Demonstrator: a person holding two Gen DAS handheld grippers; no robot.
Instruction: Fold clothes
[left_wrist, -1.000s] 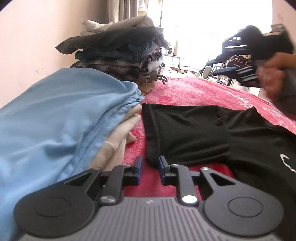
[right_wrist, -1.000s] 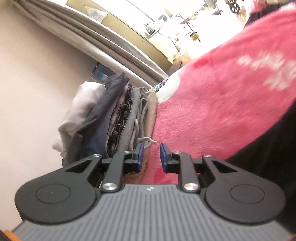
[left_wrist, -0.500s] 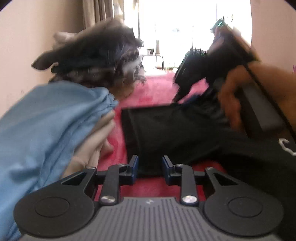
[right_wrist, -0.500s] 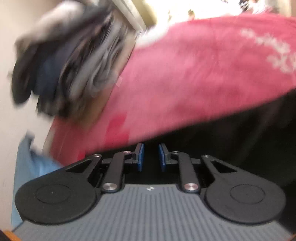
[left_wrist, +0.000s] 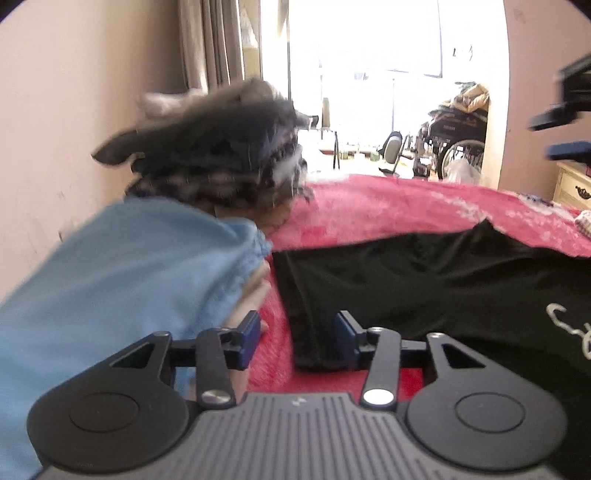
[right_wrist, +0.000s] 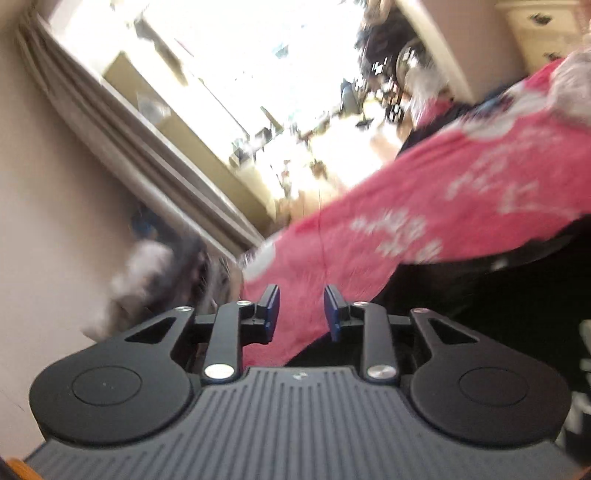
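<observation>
A black T-shirt (left_wrist: 424, 280) with white print lies spread on the red blanket (left_wrist: 388, 206). My left gripper (left_wrist: 298, 339) is open and low over the blanket. The shirt's near left corner lies between its fingers, close to the right fingertip (left_wrist: 345, 338). My right gripper (right_wrist: 301, 314) is open with nothing between its fingers, and its view is tilted and blurred. It looks across the red blanket (right_wrist: 406, 236), with the black shirt (right_wrist: 498, 295) below and to its right. In the left wrist view, the right gripper (left_wrist: 565, 110) shows high at the right edge.
A folded light blue cloth (left_wrist: 122, 280) over beige pieces lies at the left, touching the wall side. A stack of dark folded clothes (left_wrist: 221, 155) stands behind it against the wall. Beyond the bed are a bright doorway, a wheelchair (left_wrist: 458, 136) and a cream drawer unit (left_wrist: 572, 184).
My left gripper's fingers have spread wider around the shirt's corner. The right gripper, which was down over the shirt half a second ago, has lifted away up and to the right.
</observation>
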